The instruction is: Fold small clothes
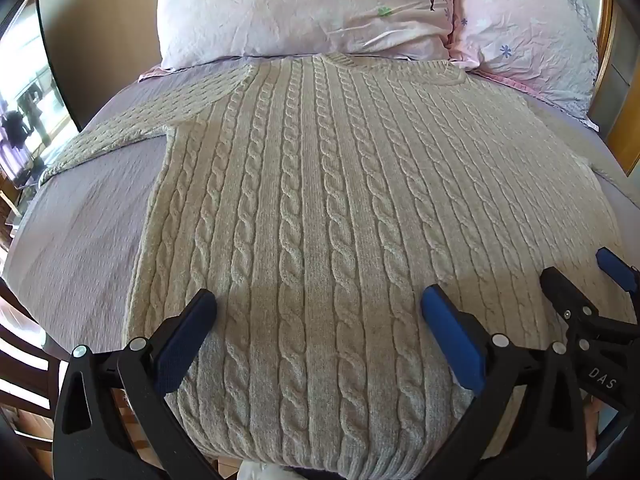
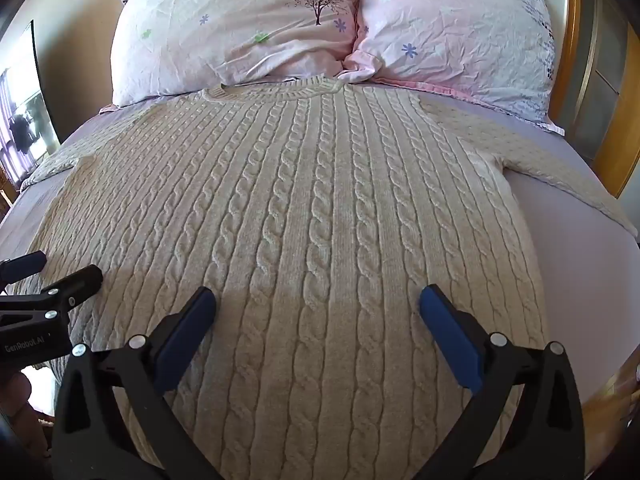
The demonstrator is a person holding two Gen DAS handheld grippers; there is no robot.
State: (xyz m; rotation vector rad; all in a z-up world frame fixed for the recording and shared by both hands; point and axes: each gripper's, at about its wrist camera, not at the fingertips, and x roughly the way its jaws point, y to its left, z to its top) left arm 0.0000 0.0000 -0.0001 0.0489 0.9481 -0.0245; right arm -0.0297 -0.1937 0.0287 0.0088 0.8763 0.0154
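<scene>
Sweater [image 1: 320,200] lies flat on the bed [image 1: 80,220], unfolded; left gripper [image 1: 318,320] and right gripper [image 2: 318,320] hover wide open, empty, needing a hem grasp next.

Bright daylight enters from the window [image 1: 24,92] beyond the bed's [image 1: 80,216] left edge. Soft shadow covers the sweater's [image 1: 320,200] near hem. Focus sharp; fisheye bending and dark vignetting at corners.

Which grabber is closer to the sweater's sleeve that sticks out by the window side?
Left. The left gripper hovers over the hem on that sleeve side, while the right gripper hovers farther across the sweater.
</scene>
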